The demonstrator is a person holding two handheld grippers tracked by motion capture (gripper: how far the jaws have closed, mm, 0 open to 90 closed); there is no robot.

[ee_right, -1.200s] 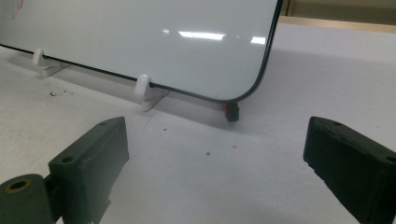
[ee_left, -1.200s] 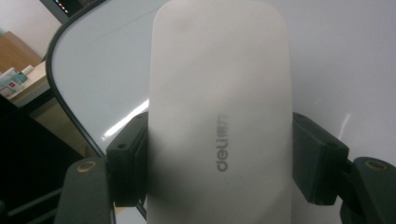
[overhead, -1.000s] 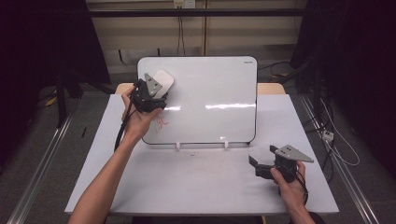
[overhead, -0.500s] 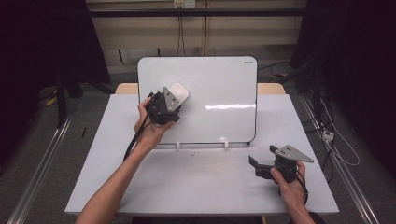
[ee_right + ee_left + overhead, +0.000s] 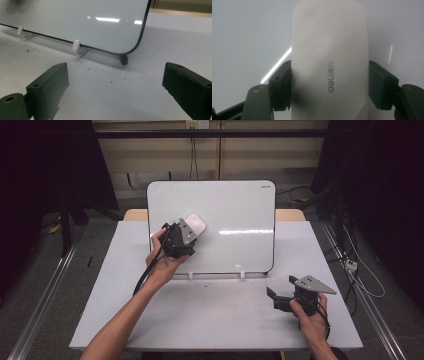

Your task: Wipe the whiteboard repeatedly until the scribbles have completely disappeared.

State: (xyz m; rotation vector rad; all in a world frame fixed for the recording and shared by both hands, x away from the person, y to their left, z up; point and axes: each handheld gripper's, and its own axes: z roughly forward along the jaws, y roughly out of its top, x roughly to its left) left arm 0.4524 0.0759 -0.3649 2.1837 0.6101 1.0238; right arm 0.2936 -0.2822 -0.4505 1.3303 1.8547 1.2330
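Observation:
A white whiteboard eraser (image 5: 329, 57) marked "deli" sits between the jaws of my left gripper (image 5: 329, 86), whose pads press both of its sides. In the high view that left gripper (image 5: 187, 231) holds the eraser (image 5: 195, 224) against the left part of the whiteboard (image 5: 235, 215), which leans back on the table. My right gripper (image 5: 277, 300) rests low at the table's front right, jaws wide apart with nothing between them. In the right gripper view its fingers (image 5: 50, 82) frame the whiteboard's lower corner (image 5: 130, 48).
The whiteboard stands on small white clip feet (image 5: 76, 47) on a white table top (image 5: 215, 315). Black curtains flank the table, and cables (image 5: 360, 270) lie on the floor at the right. A metal rail (image 5: 45, 290) runs along the left.
My left gripper has carried the eraser rightward and down across the board's face. The right gripper has stayed put.

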